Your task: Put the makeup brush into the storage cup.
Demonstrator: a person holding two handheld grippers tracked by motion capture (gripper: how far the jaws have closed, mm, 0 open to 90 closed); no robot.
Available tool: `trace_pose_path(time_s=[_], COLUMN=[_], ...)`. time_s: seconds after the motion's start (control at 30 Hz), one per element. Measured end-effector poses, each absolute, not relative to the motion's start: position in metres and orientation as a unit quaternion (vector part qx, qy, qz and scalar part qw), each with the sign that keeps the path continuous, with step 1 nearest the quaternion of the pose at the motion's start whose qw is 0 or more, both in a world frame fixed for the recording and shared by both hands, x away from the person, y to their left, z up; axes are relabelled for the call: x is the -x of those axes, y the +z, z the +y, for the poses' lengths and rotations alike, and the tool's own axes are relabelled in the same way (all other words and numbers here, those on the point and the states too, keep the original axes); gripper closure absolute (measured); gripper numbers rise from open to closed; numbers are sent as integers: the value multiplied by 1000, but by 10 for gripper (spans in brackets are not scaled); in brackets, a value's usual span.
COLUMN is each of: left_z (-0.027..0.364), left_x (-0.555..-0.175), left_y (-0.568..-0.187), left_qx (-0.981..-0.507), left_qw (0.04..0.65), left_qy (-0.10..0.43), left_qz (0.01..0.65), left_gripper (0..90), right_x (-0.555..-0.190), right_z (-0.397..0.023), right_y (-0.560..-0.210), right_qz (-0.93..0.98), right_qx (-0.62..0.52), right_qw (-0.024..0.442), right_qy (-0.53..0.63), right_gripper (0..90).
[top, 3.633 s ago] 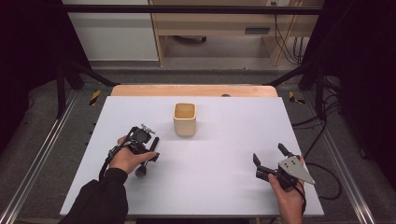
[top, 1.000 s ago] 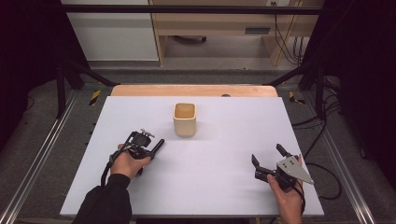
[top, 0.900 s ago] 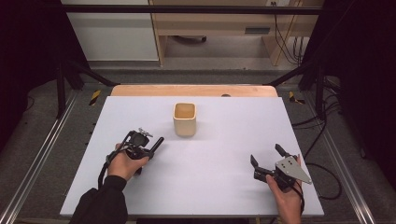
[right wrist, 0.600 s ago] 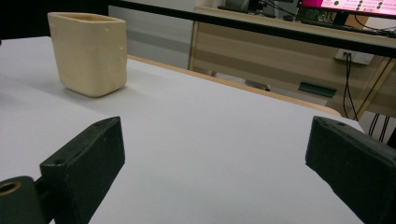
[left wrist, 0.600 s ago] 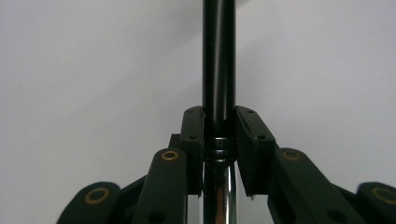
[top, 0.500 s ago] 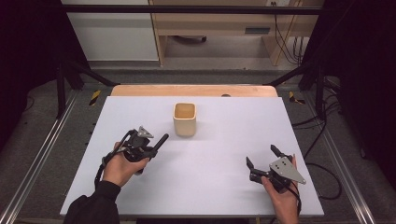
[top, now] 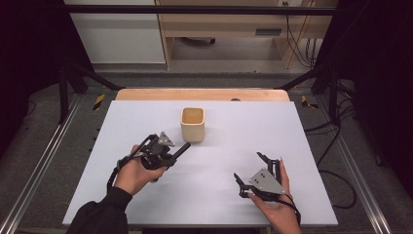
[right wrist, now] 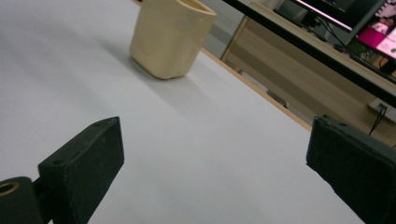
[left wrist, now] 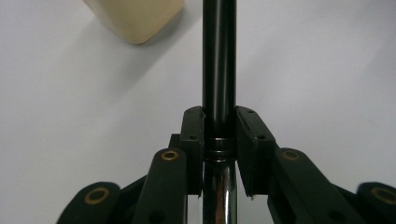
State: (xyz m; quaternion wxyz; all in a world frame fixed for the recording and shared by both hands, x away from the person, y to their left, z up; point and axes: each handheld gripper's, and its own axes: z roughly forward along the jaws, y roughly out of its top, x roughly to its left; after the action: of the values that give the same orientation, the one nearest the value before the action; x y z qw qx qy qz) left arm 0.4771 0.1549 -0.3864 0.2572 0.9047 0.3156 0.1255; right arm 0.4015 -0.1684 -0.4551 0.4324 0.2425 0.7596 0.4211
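Note:
A cream square cup (top: 193, 124) stands upright on the white table (top: 243, 126), a little behind its middle. My left gripper (top: 171, 152) is shut on a thin black rod (top: 181, 148) with a chrome lower part. The rod's tip points at the cup's near left side, a short way off it. In the left gripper view the pads (left wrist: 193, 140) clamp the rod (left wrist: 218, 60), and the cup (left wrist: 135, 18) lies ahead at the upper left. My right gripper (top: 252, 168) is open and holds nothing at the near right. Its own view has the cup (right wrist: 170, 37) far beyond the wide jaws (right wrist: 219, 154).
A wooden strip (top: 202, 94) runs along the table's far edge. Metal rails (top: 39, 165) flank the table. A shelf unit (top: 229, 24) and hanging cables (top: 292, 39) stand beyond it.
The left hand has lifted the rod and carried it a little right, toward the cup. The right hand has slid left, toward the table's middle, its jaws still wide.

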Motion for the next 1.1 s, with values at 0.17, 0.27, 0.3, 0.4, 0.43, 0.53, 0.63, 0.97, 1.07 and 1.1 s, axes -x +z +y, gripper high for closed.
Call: trace_pose_path(time_s=[0.17,0.27,0.3,0.4,0.43,0.53,0.63,0.97,1.07,1.1], left_z=[147,143,142,139,138,134,130,124,123,123], left_x=[-477,-478,-479,-479,-479,-479,-478,-479,-480,-479], left_y=[-387,-387,-386,-385,-384,-381,-378,-375,-375,-375], left_qx=[-911,-915,-917,-919,-919,-923,-926,-931,-934,-933], left_qw=[249,244,241,239,240,236,230,223,218,221], left_qy=[118,114,113,112,111,111,111,105,103,103], left_qz=[306,301,298,294,293,285,278,268,263,266], left_gripper=[737,737,737,736,736,737,737,736,736,737], right_x=[-404,-405,-406,-406,-406,-406,-405,-404,-404,-404], right_z=[-153,-147,-144,-138,-136,-130,-123,-109,-106,-105], right_y=[-452,-448,-445,-441,-440,-437,-433,-425,-424,-423], right_qz=[780,787,789,794,796,803,808,819,820,821], right_qx=[-208,-188,-181,-164,-157,-140,-119,-63,-55,-51], right_qw=[434,439,442,445,446,448,453,465,468,468], right_qy=[401,390,387,381,378,369,359,330,326,325], right_gripper=[42,43,44,48,53,61,74,97,100,101])
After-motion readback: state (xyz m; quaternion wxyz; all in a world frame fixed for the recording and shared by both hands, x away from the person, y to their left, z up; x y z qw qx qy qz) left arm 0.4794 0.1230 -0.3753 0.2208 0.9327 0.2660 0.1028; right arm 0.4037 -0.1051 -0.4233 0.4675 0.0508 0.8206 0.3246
